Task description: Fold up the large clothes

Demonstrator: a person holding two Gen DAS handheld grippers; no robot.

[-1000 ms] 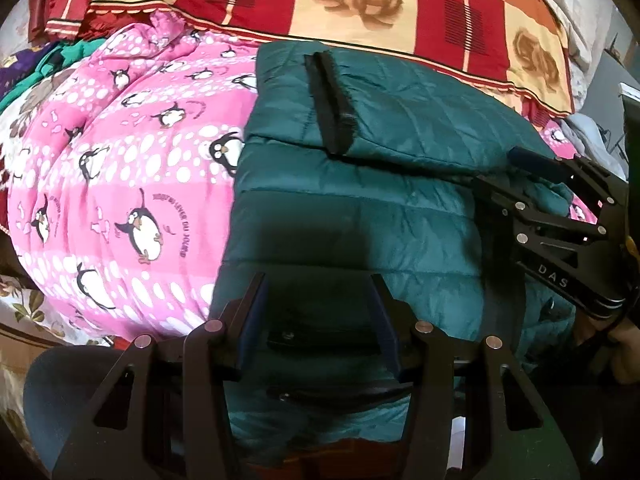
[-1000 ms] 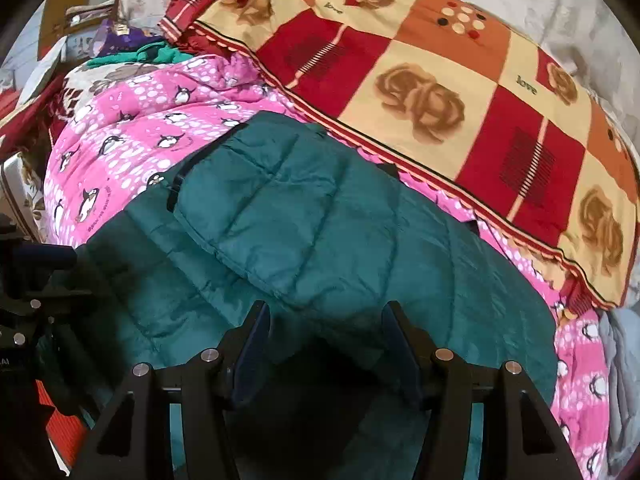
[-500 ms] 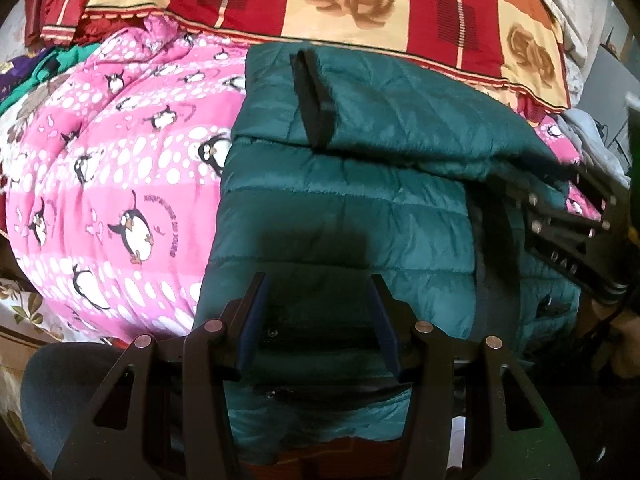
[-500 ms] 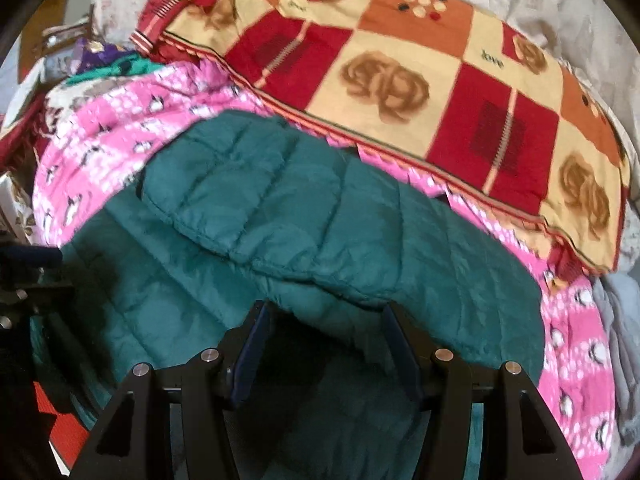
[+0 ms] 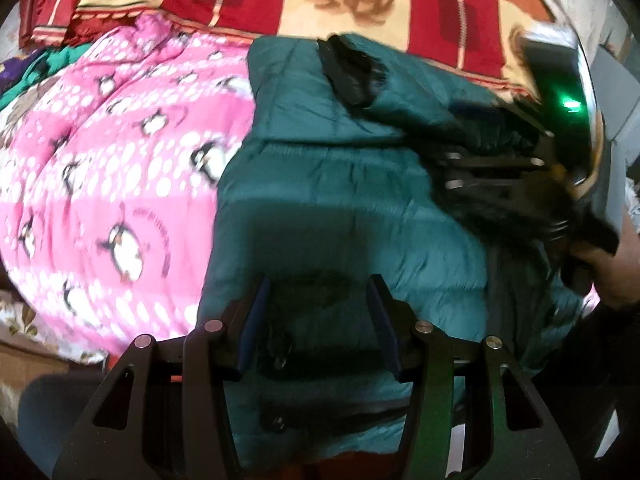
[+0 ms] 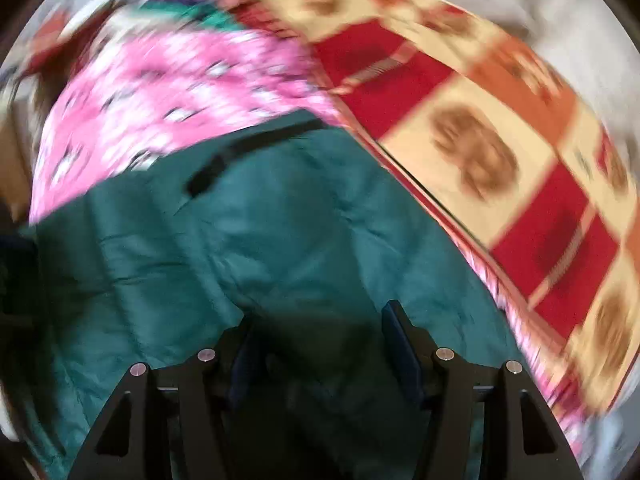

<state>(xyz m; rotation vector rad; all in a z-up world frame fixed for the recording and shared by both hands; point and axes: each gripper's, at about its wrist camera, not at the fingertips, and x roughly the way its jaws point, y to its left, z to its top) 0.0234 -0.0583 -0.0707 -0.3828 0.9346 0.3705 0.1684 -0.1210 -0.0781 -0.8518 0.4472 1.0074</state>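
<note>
jacket (image 5: 332, 184): flat on the pink blanket (image 5: 116, 168), so it's easy to fold | left gripper (image 5: 318, 320): you've got the hem clamped, pinning it down | right gripper (image 6: 324, 344): jaws parted around a padded fold, can't tell if it's gripped

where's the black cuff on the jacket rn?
Left wrist view: the black cuff sits upper centre on the folded sleeve of the teal jacket, between the pink penguin blanket and the right gripper.

right wrist view motion-blurred | jacket (image 5: 320, 184) lower hem behind fingers (image 5: 252, 320)
</note>
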